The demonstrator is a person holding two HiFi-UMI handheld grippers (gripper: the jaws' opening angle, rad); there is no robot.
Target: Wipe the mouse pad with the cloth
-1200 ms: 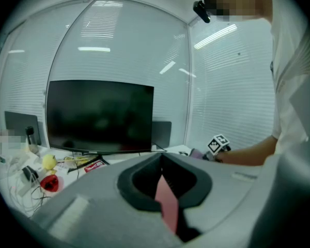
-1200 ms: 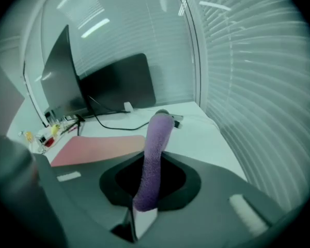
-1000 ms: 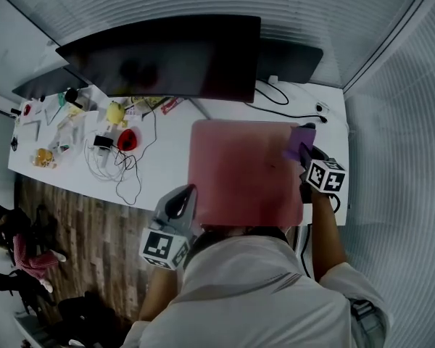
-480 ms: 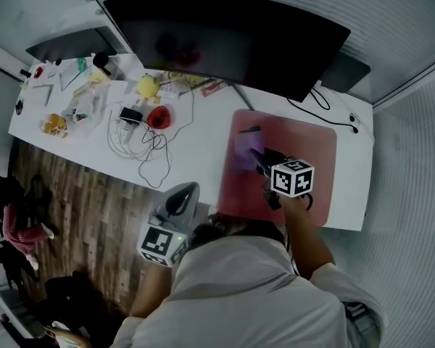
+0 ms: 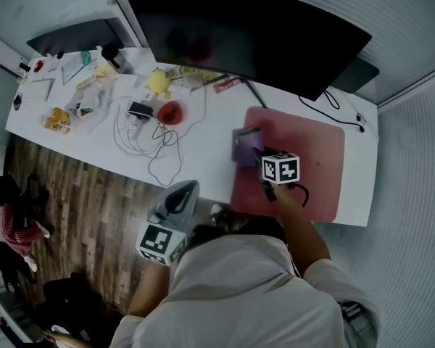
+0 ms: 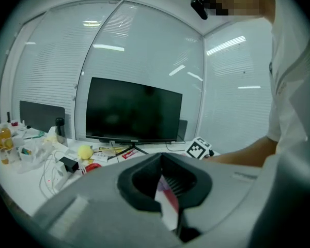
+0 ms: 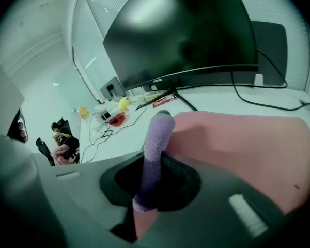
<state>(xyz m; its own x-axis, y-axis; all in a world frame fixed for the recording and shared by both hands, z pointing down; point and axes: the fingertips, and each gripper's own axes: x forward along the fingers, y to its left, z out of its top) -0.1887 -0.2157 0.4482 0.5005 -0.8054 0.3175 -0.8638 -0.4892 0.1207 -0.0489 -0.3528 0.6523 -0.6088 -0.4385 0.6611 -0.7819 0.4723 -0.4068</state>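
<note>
Two tongs in use. R tongs (image 5: 257, 155) are clamped on the purple cloth (image 5: 243, 148). In the R gripper view the cloth stands as a folded roll between both jaws. Cloth sits at the left edge of the pink mouse pad (image 5: 315, 158), part on pad, part over onto the white bench (image 5: 203, 151). L tongs (image 5: 180, 199) are off the bench, well left of the pad, close to my body. Jaws are together at the tips w/ nothing gripped.
</note>
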